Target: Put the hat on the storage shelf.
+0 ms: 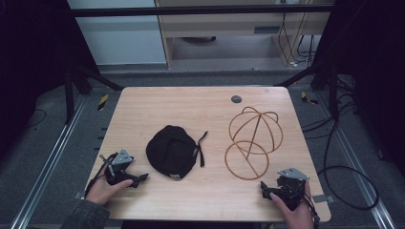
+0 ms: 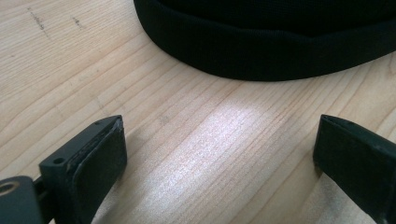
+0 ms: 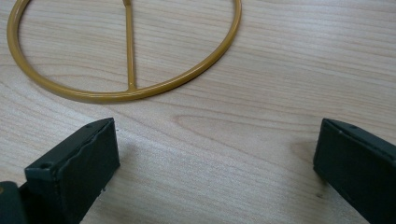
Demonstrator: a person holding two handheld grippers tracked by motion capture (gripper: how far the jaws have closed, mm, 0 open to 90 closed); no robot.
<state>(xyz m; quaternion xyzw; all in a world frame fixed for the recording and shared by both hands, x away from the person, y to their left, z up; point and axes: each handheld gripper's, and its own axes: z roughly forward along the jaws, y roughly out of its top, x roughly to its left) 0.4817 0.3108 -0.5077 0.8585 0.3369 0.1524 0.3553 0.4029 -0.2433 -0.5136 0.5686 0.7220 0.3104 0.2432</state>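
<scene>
Left claw at lower left of the bench, jaws spread wide and gripping nothing, pointed toward the black cap lying mid-frame. Gold wire hat stand right of centre. Right claw at lower right, likewise wide open and empty, just short of the stand's ring.

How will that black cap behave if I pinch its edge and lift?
The black cap looks like soft fabric lying slumped on the table, so it will probably sag. Its loose strap will likely dangle. It seems light and unlikely to roll.
</scene>
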